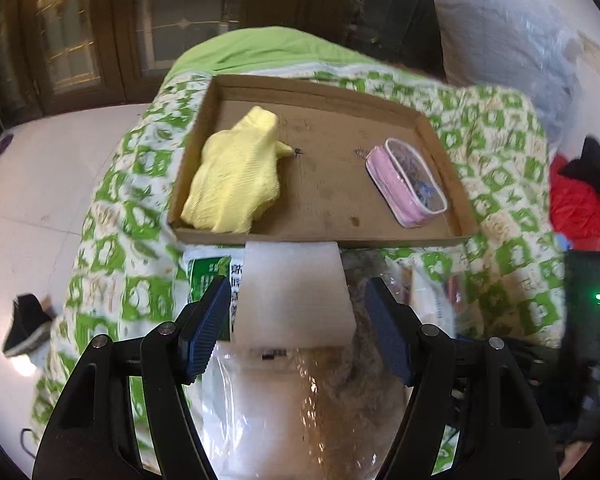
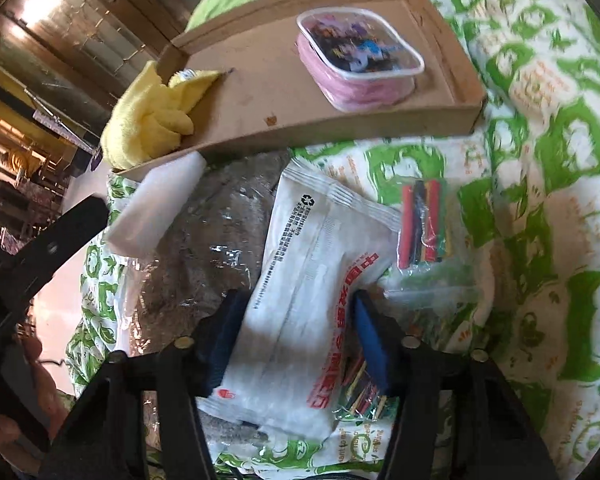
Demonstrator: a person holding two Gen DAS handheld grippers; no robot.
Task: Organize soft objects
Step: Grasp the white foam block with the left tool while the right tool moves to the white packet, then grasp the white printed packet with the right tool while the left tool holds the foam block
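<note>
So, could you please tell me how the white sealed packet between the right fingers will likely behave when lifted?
The white packet looks soft and creased, so it will probably sag. Its glossy wrapper may slip. It seems light.

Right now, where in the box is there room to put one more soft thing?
The cardboard box has a bare middle strip between the yellow cloth on its left and the pink pouch on its right. In front of the box it is crowded: a white foam block, a white packet and a bag of coloured sticks.
</note>
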